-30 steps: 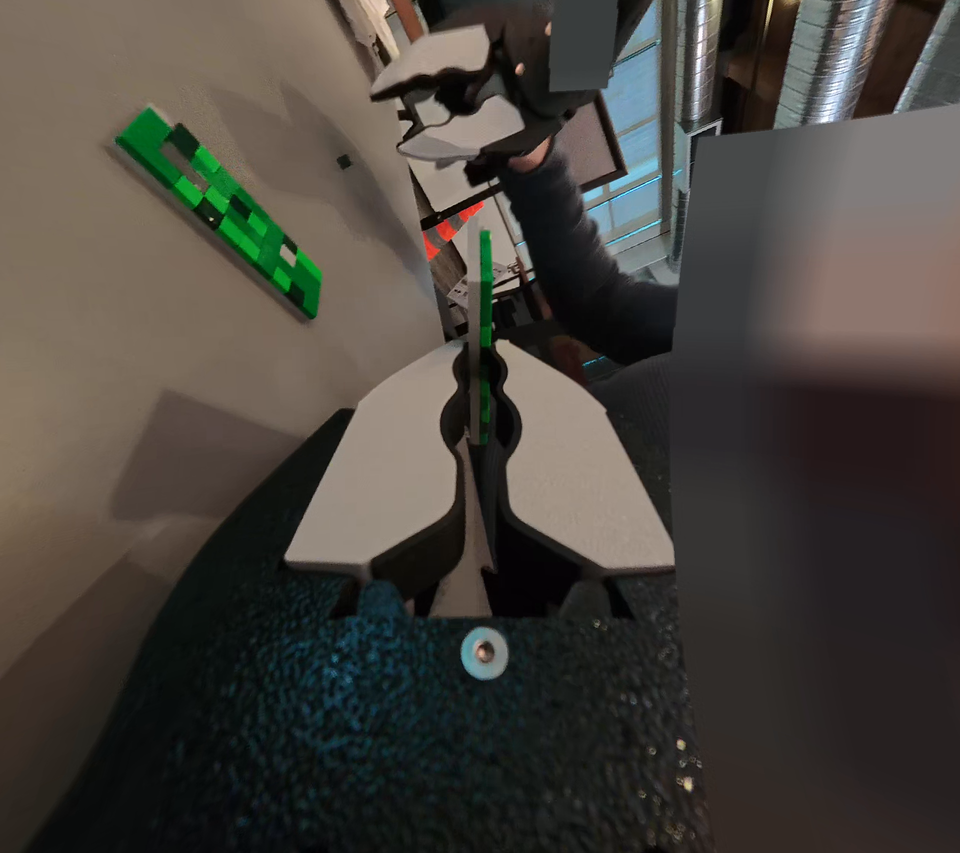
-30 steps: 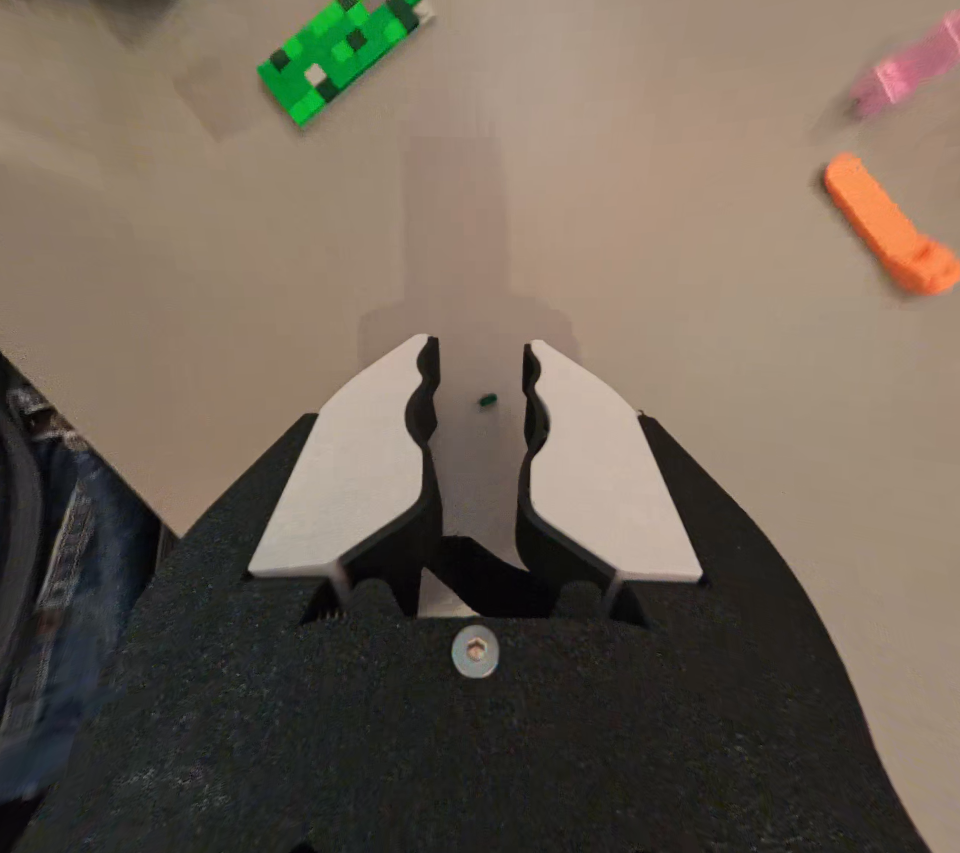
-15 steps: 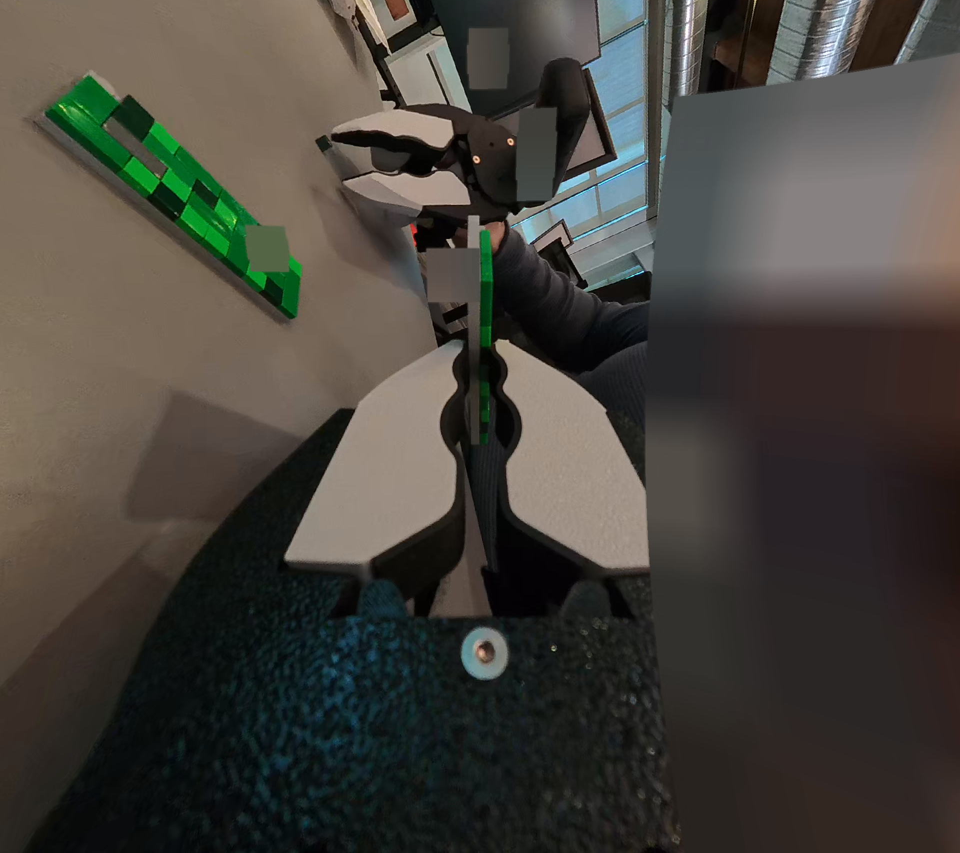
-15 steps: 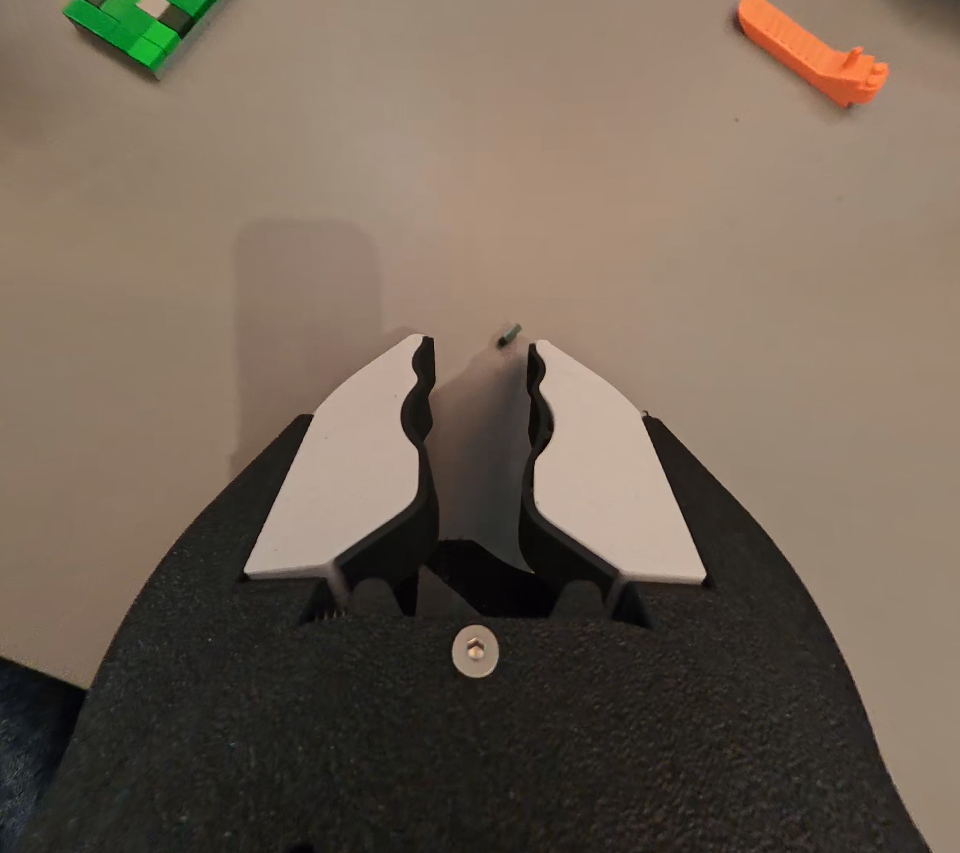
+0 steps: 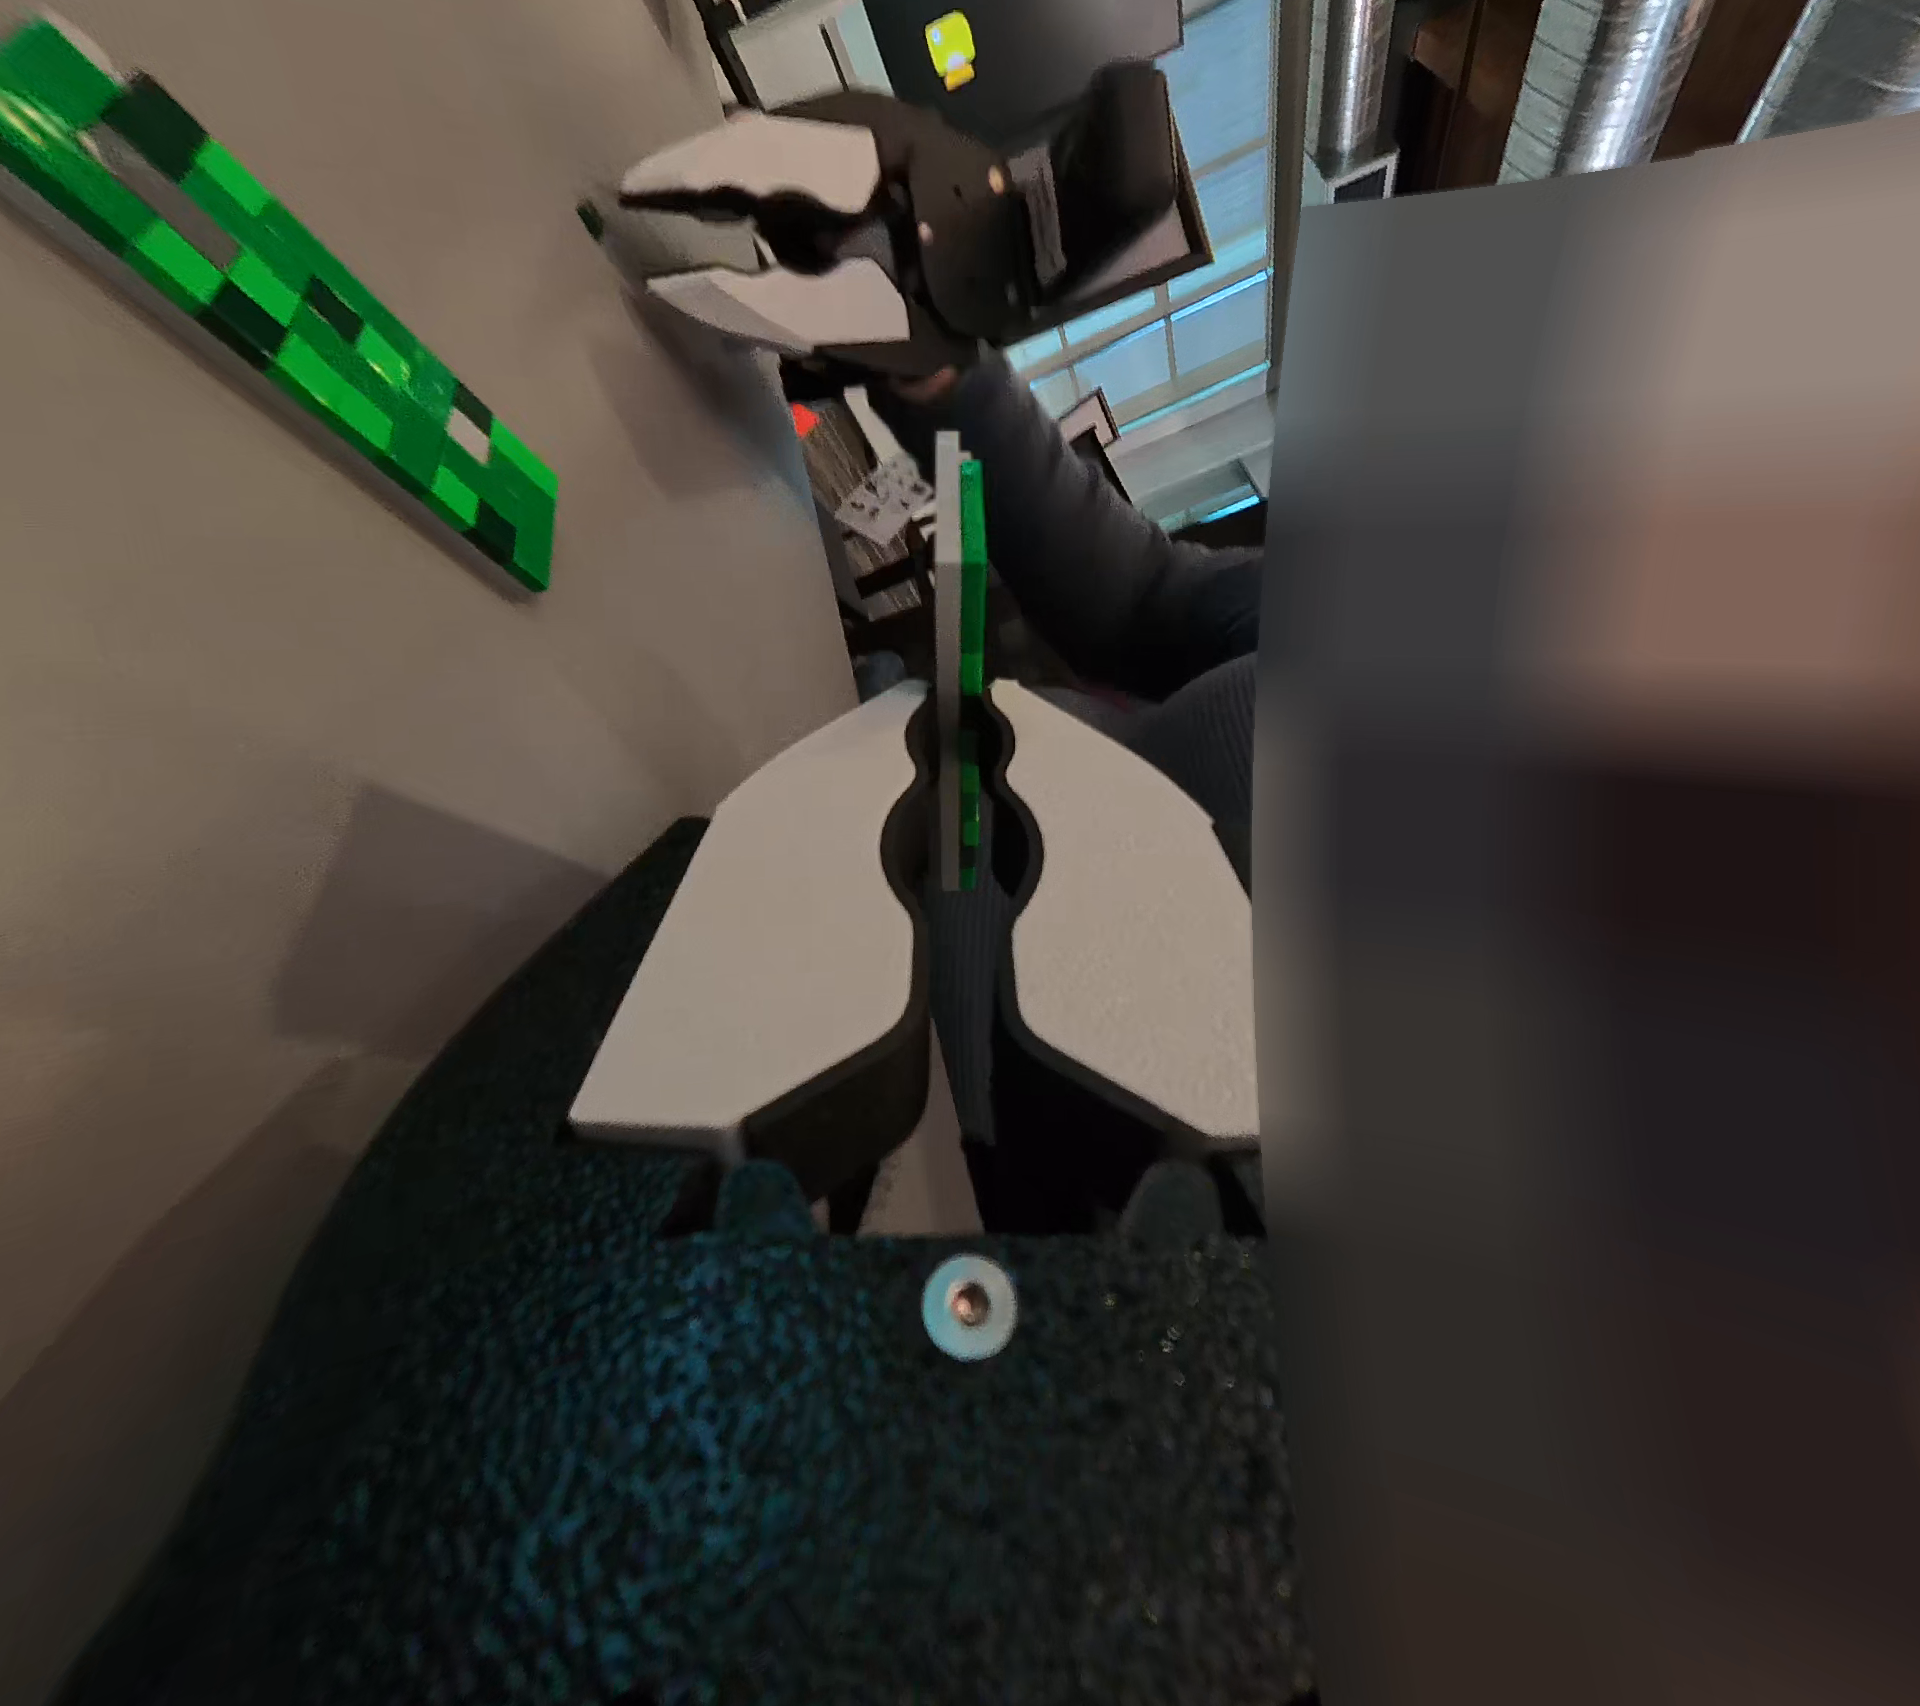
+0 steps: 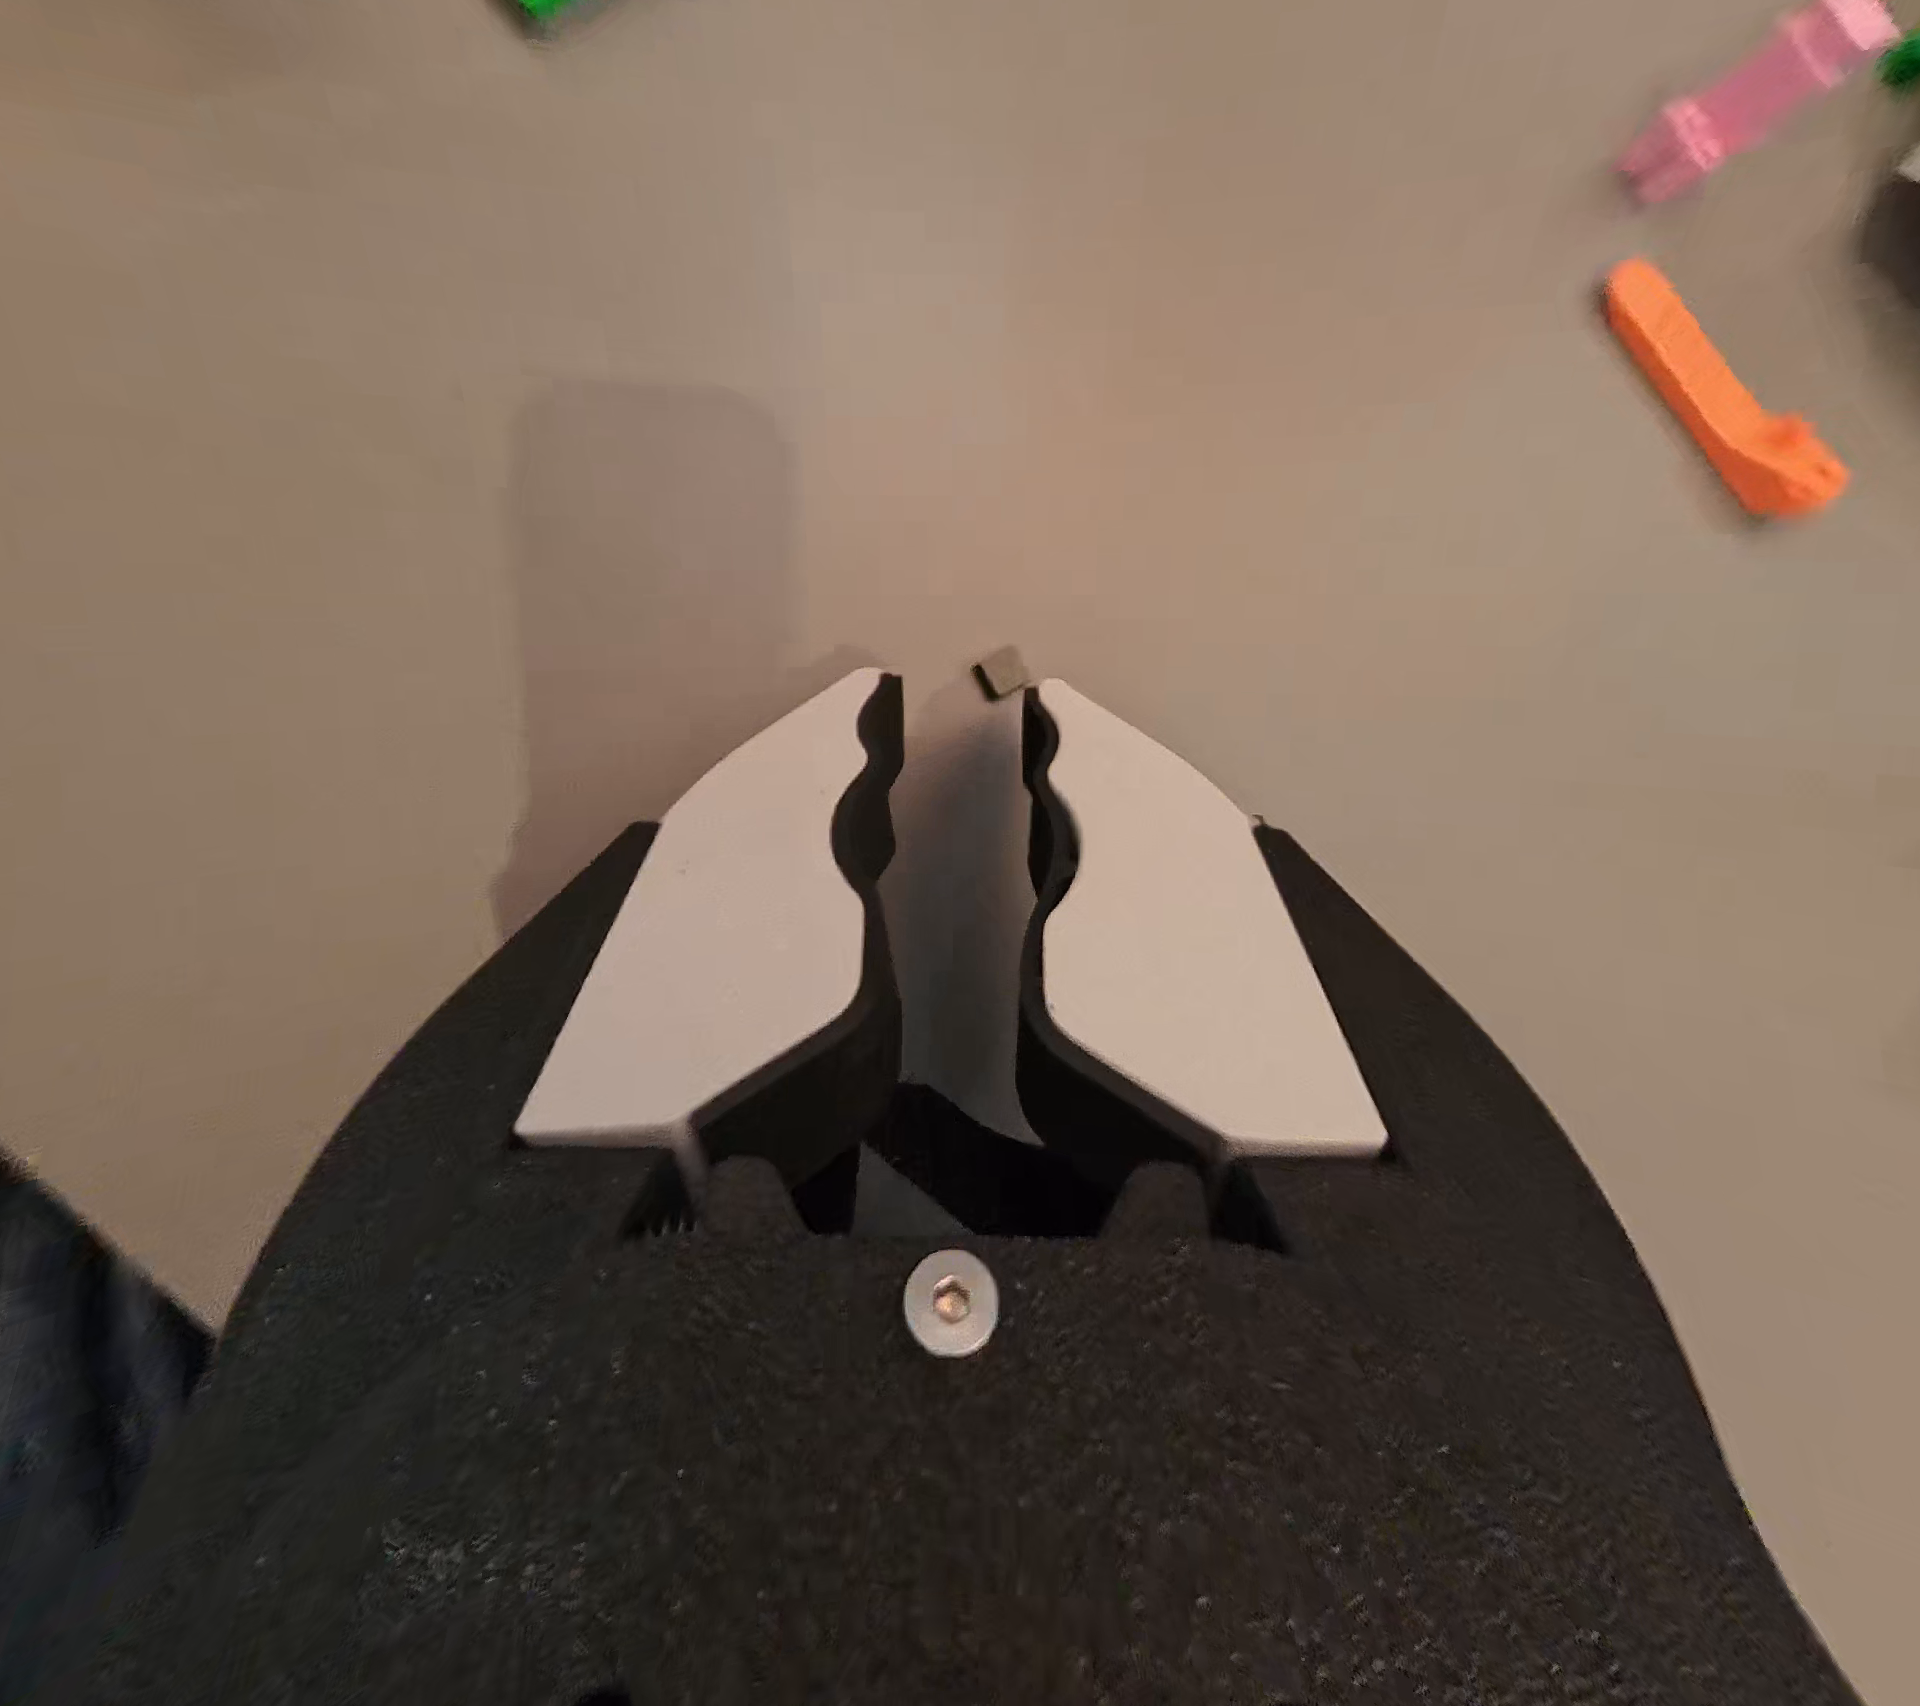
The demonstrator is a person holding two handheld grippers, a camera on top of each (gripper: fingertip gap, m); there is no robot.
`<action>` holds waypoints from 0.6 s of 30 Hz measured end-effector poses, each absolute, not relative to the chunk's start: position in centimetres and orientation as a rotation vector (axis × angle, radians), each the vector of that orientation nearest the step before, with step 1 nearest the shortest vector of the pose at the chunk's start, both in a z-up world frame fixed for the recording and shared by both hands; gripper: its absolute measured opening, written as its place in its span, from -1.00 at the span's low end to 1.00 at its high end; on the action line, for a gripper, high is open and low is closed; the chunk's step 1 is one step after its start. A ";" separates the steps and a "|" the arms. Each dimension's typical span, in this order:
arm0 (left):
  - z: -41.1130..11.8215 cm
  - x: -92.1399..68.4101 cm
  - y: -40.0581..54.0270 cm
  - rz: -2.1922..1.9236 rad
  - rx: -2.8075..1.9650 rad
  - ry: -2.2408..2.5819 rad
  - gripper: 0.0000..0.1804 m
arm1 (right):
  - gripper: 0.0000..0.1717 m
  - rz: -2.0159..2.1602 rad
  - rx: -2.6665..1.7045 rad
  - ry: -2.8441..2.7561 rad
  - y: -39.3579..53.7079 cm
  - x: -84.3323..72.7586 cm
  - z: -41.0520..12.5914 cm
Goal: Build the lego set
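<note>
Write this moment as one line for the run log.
left gripper: shut on green-grey plate | right gripper: open, small dark piece at fingertip | table

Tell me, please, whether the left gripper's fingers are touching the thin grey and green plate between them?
Touching. In the left wrist view the left gripper has both fingers closed against the faces of the edge-on grey and green plate.

The left gripper (image 5: 961, 700) is clamped edge-on on a thin plate; the right gripper (image 6: 961, 685) (tips at the table) stands with fingers apart, nothing between them.
</note>
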State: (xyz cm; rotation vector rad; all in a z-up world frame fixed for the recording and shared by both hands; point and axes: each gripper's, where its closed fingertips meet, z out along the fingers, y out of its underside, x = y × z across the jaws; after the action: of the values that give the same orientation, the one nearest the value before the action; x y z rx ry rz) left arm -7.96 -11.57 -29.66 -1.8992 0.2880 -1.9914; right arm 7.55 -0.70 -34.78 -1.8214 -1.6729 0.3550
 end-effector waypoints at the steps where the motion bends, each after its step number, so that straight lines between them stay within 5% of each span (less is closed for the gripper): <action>1: -29.7 -7.8 -12.0 -2.009 -1.912 0.307 -0.94 | -0.75 0.429 -1.782 -1.735 -0.9 7.6 -34.9; 18: -30.1 -7.1 -12.0 -2.082 -1.924 0.233 -0.94 | -0.92 0.530 -1.630 -1.959 0.2 5.5 -34.5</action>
State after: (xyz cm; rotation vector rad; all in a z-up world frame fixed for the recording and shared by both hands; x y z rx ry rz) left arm -7.08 -12.02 -30.09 -1.9242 0.2334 -2.0820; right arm 5.52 0.18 -34.52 -1.6304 -1.9586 0.5296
